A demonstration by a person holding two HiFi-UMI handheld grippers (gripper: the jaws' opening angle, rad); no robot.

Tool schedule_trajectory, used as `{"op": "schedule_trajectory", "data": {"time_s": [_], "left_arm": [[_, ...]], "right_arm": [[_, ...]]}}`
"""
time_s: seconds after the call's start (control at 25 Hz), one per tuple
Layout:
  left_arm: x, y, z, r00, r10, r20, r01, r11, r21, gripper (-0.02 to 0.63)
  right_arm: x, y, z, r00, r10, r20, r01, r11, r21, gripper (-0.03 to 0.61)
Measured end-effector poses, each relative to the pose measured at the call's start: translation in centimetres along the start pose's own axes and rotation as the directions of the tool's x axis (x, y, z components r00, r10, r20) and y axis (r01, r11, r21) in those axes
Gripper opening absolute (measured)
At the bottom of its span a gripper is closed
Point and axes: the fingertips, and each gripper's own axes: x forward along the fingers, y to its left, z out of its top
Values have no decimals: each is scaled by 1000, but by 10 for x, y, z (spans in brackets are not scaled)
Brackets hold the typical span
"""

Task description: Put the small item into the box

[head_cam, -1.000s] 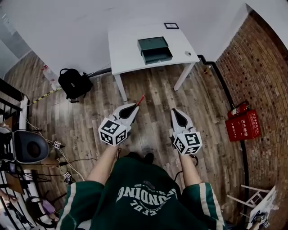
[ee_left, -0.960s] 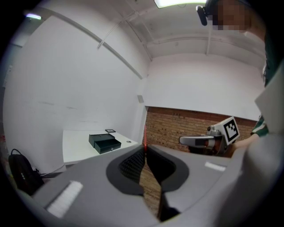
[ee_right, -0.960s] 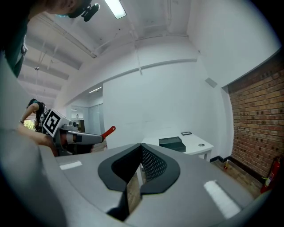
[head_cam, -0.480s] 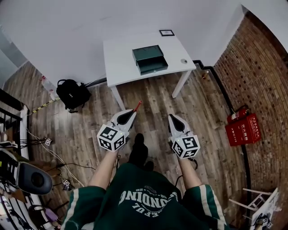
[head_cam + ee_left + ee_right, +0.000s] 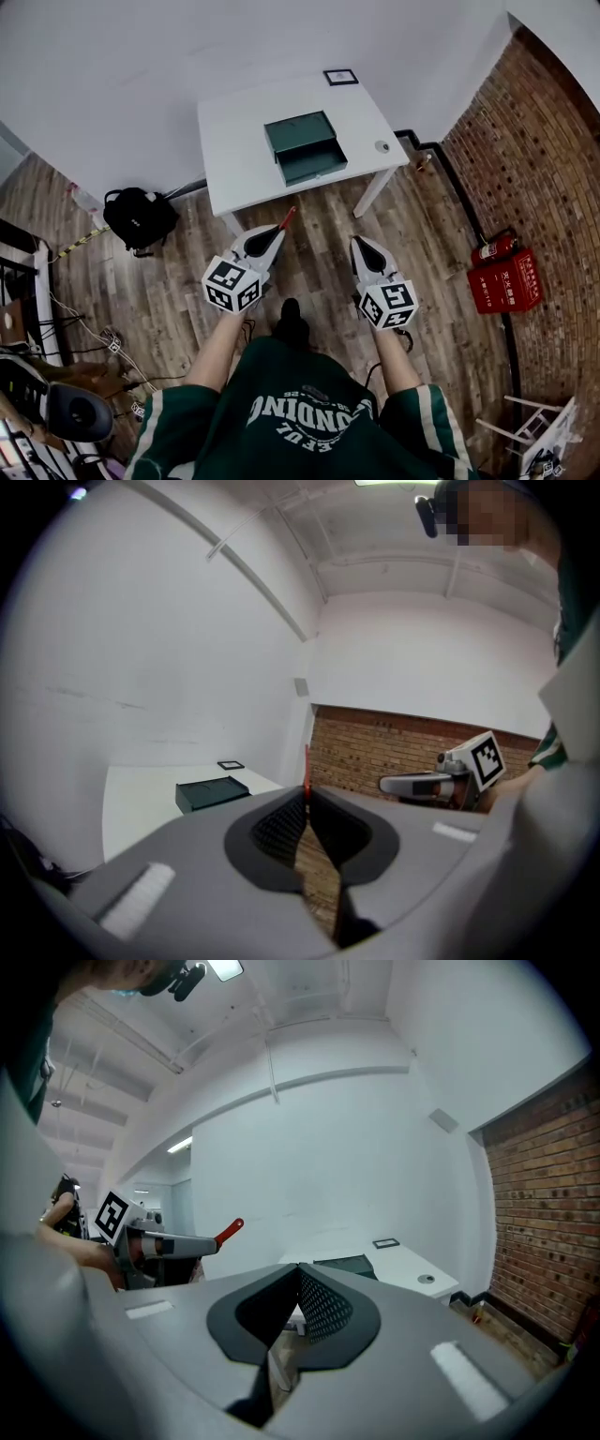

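Note:
A dark green box [image 5: 305,148] with its drawer pulled out sits on the white table [image 5: 234,150] ahead of me; it also shows in the left gripper view [image 5: 213,793] and the right gripper view [image 5: 345,1264]. My left gripper [image 5: 279,228] is shut on a thin red item [image 5: 288,217] that sticks out past its tips [image 5: 306,766]. It hangs over the wooden floor, short of the table's near edge. My right gripper [image 5: 357,242] is shut with nothing in it, level with the left one. The right gripper view shows the red item [image 5: 230,1230] from the side.
A small round object [image 5: 382,146] and a black-framed picture [image 5: 340,77] lie on the table. A black backpack [image 5: 141,217] rests on the floor by the left wall. A red fire extinguisher case [image 5: 506,278] stands against the brick wall on the right.
The person has walked towards the table, which now lies closer to the grippers. Both grippers keep the same pose, the left still holding the red item.

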Motion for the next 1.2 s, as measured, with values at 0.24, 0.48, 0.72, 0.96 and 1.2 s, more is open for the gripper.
{"op": "schedule_trajectory", "data": {"time_s": [0.24,0.48,0.72,0.96,1.2], "left_arm": [[43,68,22,999,-36,-13,36,999,10,64],[76,107,34,998,-62,-19,62,998,-1,64],[106,132,35,998,-62,-32,61,998,-14,64],[139,153,34,998,-28,-48,26,999,-33,64],[175,172,44,997,64,-40,-66,997,-45,64]], "right_arm": [[79,-16,20,1000,-24,-1,24,1000,-1,2],[131,-26,28,999,-32,5,32,999,18,2],[166,-50,35,999,-34,2,34,999,34,2],[208,-78,43,1000,16,-1,-16,999,46,2],[263,-107,58,989,151,-13,-150,988,44,2]]}}
